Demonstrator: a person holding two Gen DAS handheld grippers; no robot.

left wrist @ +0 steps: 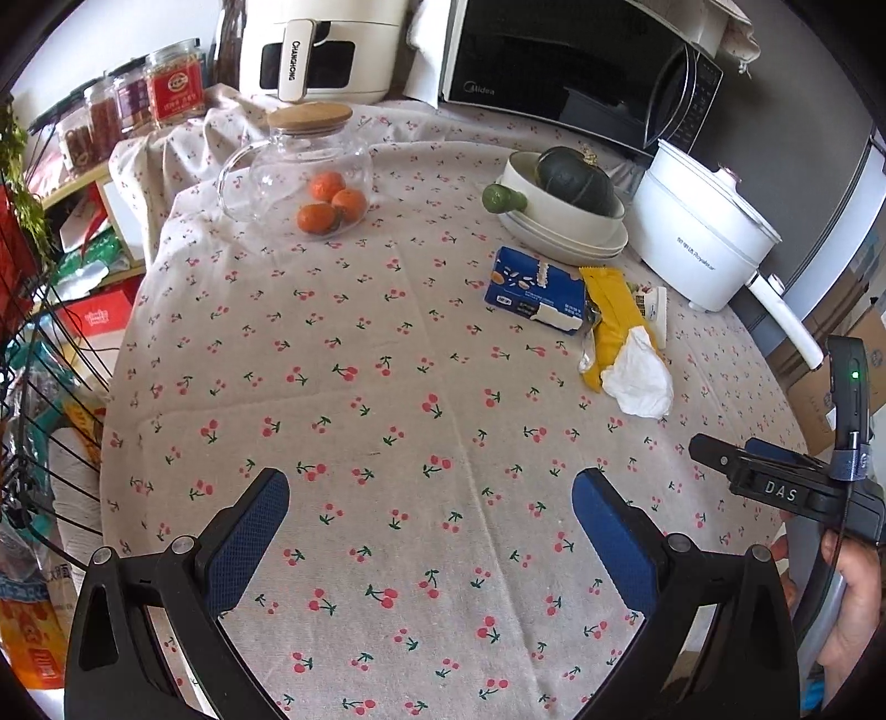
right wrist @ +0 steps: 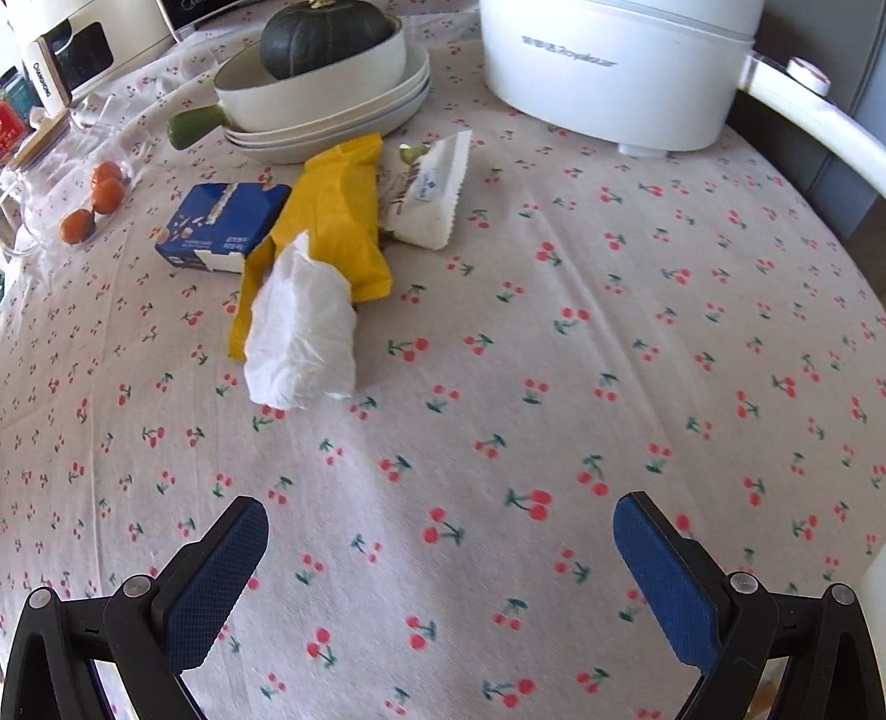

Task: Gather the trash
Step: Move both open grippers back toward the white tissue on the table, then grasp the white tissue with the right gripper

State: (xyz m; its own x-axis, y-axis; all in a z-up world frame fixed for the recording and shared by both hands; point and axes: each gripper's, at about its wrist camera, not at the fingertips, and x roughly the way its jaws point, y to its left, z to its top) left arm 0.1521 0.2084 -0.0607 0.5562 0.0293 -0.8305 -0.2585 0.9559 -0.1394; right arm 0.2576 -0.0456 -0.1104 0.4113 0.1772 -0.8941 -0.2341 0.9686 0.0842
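Observation:
A pile of trash lies on the cherry-print tablecloth [right wrist: 554, 360]: a crumpled white tissue [right wrist: 302, 332], a yellow wrapper [right wrist: 338, 221], a blue carton [right wrist: 221, 227] and a white torn wrapper [right wrist: 429, 194]. In the left wrist view the tissue [left wrist: 637, 374], yellow wrapper [left wrist: 612, 310] and blue carton [left wrist: 534, 288] lie far right. My left gripper [left wrist: 429, 493] is open and empty above bare cloth. My right gripper [right wrist: 440, 518] is open and empty, a little short of the tissue; its body [left wrist: 786, 487] shows at the right of the left wrist view.
Stacked white dishes with a dark green squash [right wrist: 326, 33] stand behind the trash. A white electric pot [right wrist: 609, 61] is at the back right. A glass jug with oranges [left wrist: 310, 177], an air fryer [left wrist: 315, 50] and a microwave [left wrist: 565, 61] stand at the back.

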